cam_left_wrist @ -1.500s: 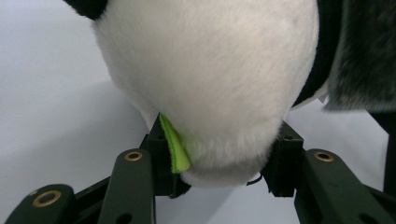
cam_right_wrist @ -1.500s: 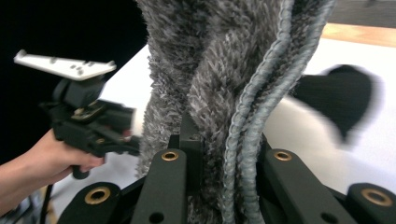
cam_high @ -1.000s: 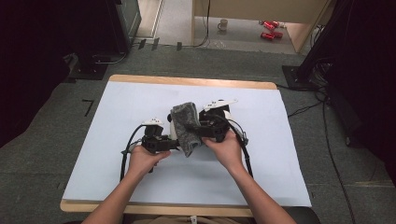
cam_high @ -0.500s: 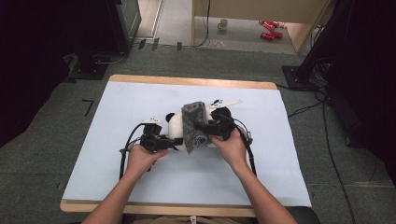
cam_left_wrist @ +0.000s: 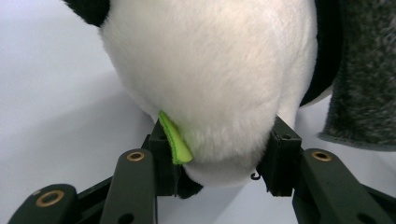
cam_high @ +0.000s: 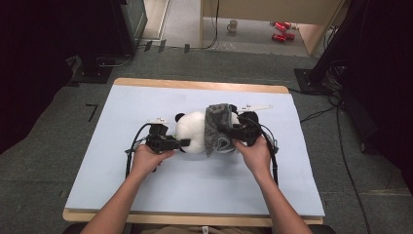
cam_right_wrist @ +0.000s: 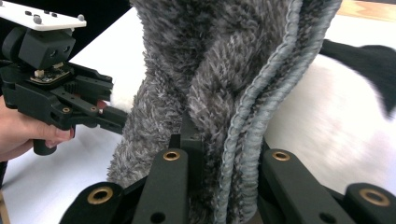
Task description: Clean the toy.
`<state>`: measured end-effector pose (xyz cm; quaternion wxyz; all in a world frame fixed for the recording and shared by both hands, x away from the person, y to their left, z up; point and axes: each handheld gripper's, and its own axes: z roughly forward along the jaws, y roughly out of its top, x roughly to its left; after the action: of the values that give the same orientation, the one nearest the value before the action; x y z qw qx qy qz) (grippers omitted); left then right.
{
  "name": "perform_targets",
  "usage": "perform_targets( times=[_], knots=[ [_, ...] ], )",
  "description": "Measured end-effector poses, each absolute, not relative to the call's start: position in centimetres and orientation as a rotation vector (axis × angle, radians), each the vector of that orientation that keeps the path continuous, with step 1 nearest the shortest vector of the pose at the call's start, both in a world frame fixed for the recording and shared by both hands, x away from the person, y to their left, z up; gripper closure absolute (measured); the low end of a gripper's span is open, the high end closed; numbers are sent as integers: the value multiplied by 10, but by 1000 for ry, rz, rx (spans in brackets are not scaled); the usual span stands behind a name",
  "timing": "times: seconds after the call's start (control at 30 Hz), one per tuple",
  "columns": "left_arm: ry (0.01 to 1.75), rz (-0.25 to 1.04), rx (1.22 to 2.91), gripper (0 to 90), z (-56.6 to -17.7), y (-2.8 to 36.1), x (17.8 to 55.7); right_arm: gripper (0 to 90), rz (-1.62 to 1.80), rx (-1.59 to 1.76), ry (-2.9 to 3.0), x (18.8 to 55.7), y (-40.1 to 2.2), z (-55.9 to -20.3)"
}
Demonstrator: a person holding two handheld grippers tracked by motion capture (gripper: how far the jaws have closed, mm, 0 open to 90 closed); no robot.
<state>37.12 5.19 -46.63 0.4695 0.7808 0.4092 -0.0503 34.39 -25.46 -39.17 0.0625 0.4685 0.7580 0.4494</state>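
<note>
A black-and-white panda plush [cam_high: 191,131] lies on the pale blue table [cam_high: 146,97]. My left gripper [cam_high: 184,143] is shut on the plush's white lower end [cam_left_wrist: 210,70], with a pad pressed in on each side and a small green tag [cam_left_wrist: 173,140] by the left pad. A fuzzy grey cloth [cam_high: 216,126] is draped across the panda's middle. My right gripper [cam_high: 229,130] is shut on that cloth [cam_right_wrist: 210,70], its folded braided edge bunched between the jaws [cam_right_wrist: 224,149]. White panda fur [cam_right_wrist: 327,116] shows behind the cloth, and the left gripper [cam_right_wrist: 107,114] reaches in beside it.
Both forearms come in from the table's near edge, and cables trail from each gripper. On the floor beyond the table stand a mug [cam_high: 233,24], red cans [cam_high: 280,29] and dark equipment stands at both sides.
My right gripper has carried the grey cloth to the right across the panda, and more of the white body now shows on the left. The left gripper has kept its grip.
</note>
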Motion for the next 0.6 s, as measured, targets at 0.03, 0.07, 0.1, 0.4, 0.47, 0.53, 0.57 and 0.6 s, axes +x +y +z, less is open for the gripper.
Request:
perform_targets(
  times=[0.03, 0.07, 0.1, 0.4, 0.47, 0.53, 0.57, 0.6],
  knots=[
    [999, -123, 1915, 561, -467, 52, 373, 783, 1355, 1429, 2281, 343, -258, -391],
    [1001, -126, 1912, 561, -467, 52, 374, 783, 1357, 1437, 2271, 342, -261, -391],
    [1002, -134, 1910, 560, -467, 52, 376, 782, 1359, 1446, 2258, 341, -265, -391],
    [1031, -182, 1897, 558, -469, 54, 387, 775, 1335, 1568, 2150, 339, -305, -394],
    [1042, -196, 1896, 558, -469, 55, 388, 776, 1307, 1602, 2138, 339, -314, -398],
    [1047, -210, 1893, 558, -470, 56, 390, 778, 1307, 1596, 2115, 338, -321, -400],
    [1054, -216, 1886, 557, -470, 56, 390, 779, 1292, 1599, 2104, 338, -324, -399],
    [1058, -221, 1882, 556, -470, 56, 390, 779, 1315, 1607, 2093, 338, -326, -397]
  ],
)
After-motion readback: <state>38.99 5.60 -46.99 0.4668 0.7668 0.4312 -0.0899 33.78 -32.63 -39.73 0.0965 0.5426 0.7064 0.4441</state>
